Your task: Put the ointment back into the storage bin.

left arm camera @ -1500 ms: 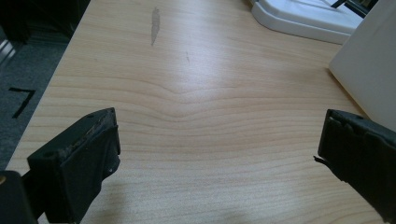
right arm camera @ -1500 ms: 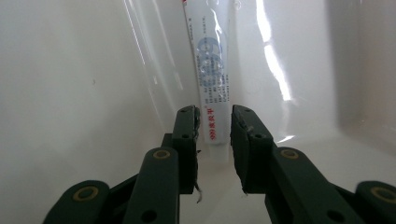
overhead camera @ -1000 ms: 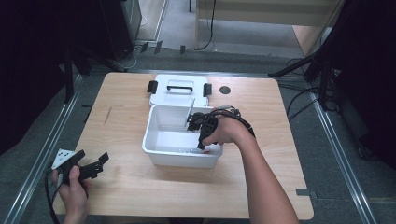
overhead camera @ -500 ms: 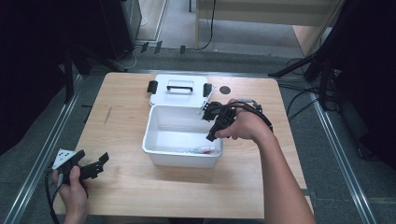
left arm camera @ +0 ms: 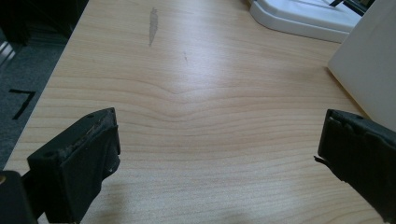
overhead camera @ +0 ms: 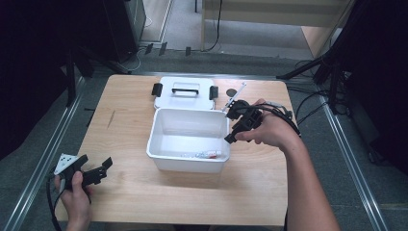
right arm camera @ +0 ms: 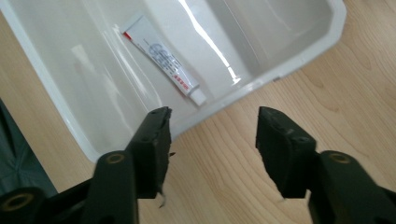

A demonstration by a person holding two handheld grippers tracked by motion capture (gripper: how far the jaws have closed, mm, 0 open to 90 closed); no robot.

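— Right claw point(overhead camera: 234, 126)?
— Held above the right rim of the white bin point(overhead camera: 163, 126), jaws spread wide, gripping nothing. In the right gripper view point(right arm camera: 212, 128), aimed down over the bin's edge onto bare wood.

— And the tube?
— Small white tube point(right arm camera: 163, 59) with red print, lying flat on the bin's floor by the near wall point(overhead camera: 203, 154). Just beyond the jaw tips, apart from them, inside the rim; cap end pointing toward the claw.

— Left claw point(overhead camera: 98, 171)?
— Low at the desk's point(overhead camera: 130, 187) near left corner, jaws wide apart over bare wood point(left arm camera: 205, 116), holding nothing. Well apart from the bin.

— Anything else on the desk?
— White lid point(overhead camera: 185, 91) with black latches, lying flat just behind the bin.
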